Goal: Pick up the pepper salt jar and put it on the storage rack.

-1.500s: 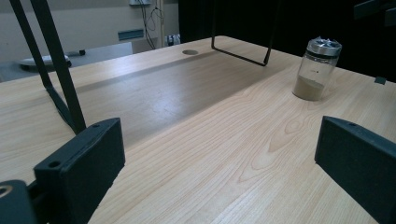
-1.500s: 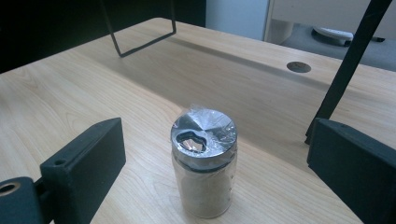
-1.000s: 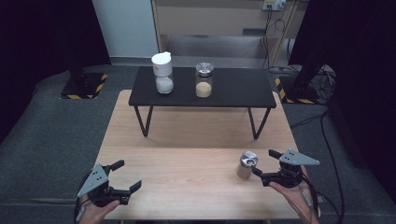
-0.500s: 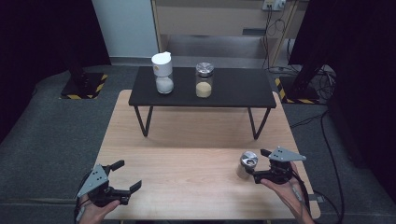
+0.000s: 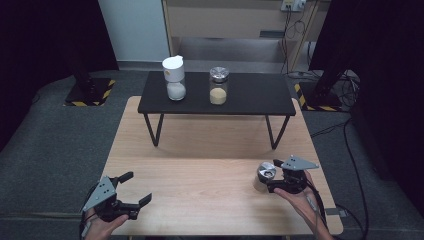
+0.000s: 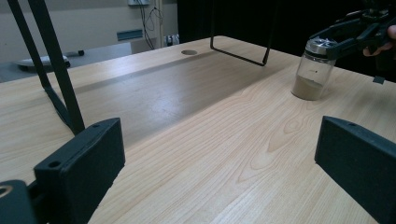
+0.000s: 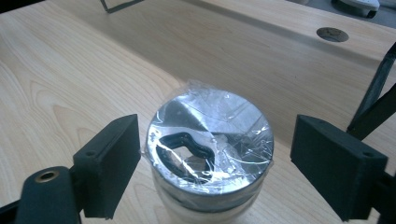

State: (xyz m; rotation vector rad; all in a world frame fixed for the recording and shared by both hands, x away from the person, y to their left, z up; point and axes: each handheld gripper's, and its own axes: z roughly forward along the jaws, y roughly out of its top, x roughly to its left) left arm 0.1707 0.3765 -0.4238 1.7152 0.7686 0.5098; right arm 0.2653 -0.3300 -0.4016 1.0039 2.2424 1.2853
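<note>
Jar [image 7: 211, 154] between right hand-held gripper [image 7: 217, 168] jaws

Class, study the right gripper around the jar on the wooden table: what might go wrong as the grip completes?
1. The right gripper has been closing, yet one pad looks farther from the jar than the other, so the near pad may push or tip it.
2. Plastic film covers the lid; the pads could slip on it.

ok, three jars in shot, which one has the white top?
The left jar on the black shelf: the white-lidded jar, with white contents. The jar beside it and the jar at the right tool both have metal lids and tan contents.
</note>
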